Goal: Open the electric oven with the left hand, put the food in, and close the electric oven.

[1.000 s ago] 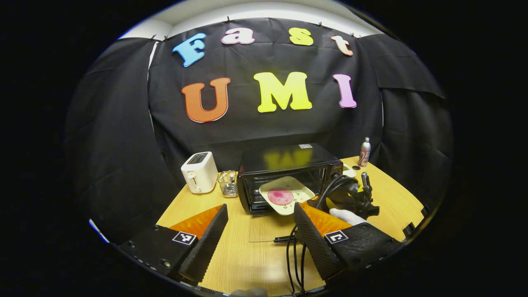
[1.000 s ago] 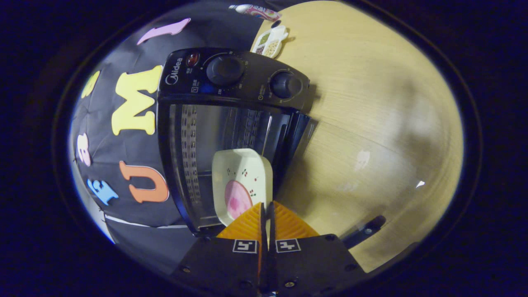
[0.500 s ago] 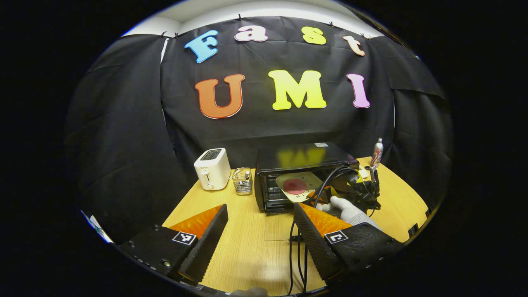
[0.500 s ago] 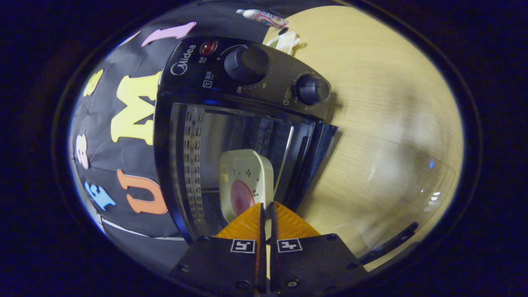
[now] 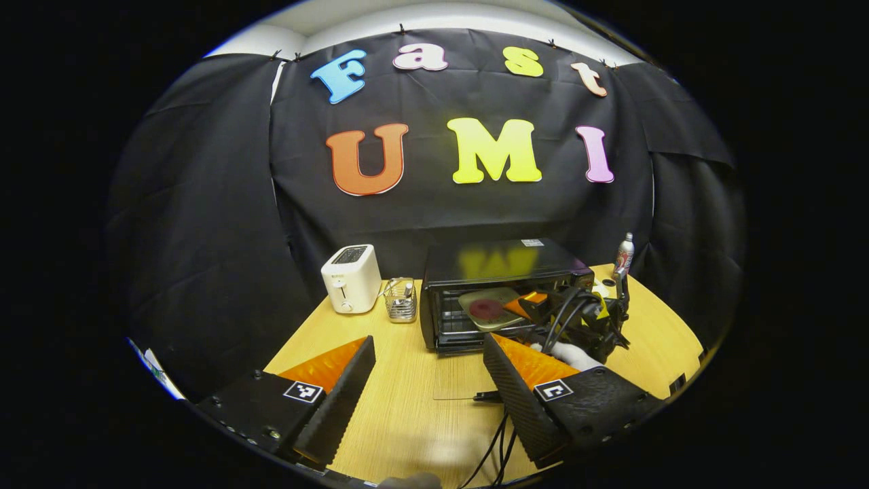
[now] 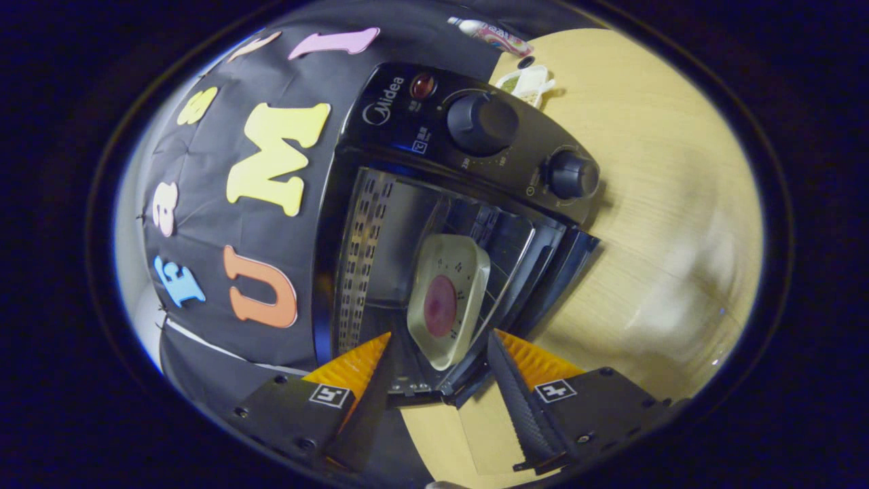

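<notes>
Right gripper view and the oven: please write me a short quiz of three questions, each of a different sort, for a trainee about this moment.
1. True or false: the right gripper is shut on the plate.
2. Multiple choice: where does the plate lie? A) on the table B) inside the oven C) on top of the toaster
3. Fill in: the oven's glass door is ____.

Key:
1. False: its fingers stand apart, the plate lying free between and beyond them.
2. B
3. Open, folded down flat toward the table.
</notes>
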`<state>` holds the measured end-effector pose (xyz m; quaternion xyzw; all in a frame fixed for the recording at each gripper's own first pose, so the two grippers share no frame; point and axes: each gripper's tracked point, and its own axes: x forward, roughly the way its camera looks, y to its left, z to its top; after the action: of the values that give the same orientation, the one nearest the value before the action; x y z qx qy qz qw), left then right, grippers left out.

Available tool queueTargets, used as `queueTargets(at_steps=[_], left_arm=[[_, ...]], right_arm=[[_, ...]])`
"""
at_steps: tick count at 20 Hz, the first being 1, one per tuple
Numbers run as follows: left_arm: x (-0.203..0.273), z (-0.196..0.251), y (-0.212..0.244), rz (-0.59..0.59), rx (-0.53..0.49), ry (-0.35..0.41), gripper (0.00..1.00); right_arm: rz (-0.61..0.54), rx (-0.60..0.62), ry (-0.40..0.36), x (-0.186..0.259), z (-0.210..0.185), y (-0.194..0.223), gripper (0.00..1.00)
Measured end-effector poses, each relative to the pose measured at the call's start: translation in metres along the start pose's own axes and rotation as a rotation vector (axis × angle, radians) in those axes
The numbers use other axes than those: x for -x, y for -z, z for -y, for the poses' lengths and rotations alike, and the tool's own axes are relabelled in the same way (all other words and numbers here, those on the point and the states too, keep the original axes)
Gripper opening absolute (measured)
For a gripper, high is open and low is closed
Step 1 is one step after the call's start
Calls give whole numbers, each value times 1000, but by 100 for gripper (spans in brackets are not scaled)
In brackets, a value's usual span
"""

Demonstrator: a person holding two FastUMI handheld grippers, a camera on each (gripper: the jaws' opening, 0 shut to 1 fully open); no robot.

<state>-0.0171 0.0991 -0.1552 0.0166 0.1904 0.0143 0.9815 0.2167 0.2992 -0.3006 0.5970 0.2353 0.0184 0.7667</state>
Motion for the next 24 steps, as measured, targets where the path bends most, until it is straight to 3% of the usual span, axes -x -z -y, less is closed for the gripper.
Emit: queueTargets(at_steps=[1, 2, 3, 5, 10, 12, 13, 17, 18, 20, 22, 24], left_arm=[[0, 0, 0, 8, -4, -2, 97], [0, 1, -1, 13, -8, -2, 97], [0, 2, -2, 21, -12, -1, 97], [0, 5, -4, 33, -13, 3, 97], [-1, 15, -7, 53, 0, 16, 97], [-1, 21, -4, 55, 4, 24, 97], [-2, 24, -2, 53, 1, 30, 97], [-8, 35, 17, 42, -24, 45, 97], [-9, 36, 27, 25, -32, 48, 97], [-11, 44, 42, 6, -23, 62, 97], [-13, 53, 57, -10, -11, 77, 97], [-16, 64, 72, -26, 7, 94, 98]], right_arm=[[-9, 50, 8, 10, 0, 1, 77], [-17, 116, 20, 21, 3, -1, 84], [-14, 200, 29, 33, 4, -4, 77], [-34, 354, 44, 56, 3, -9, 99], [1, 642, 99, 127, 4, -53, 94], [37, 725, 131, 156, 6, -77, 100], [56, 760, 145, 170, 8, -90, 93], [134, 904, 172, 218, -3, -134, 95], [146, 925, 181, 228, -5, -138, 100], [169, 957, 202, 246, -5, -150, 94], [188, 989, 210, 260, -6, -159, 100], [186, 1005, 209, 276, -13, -159, 96]])
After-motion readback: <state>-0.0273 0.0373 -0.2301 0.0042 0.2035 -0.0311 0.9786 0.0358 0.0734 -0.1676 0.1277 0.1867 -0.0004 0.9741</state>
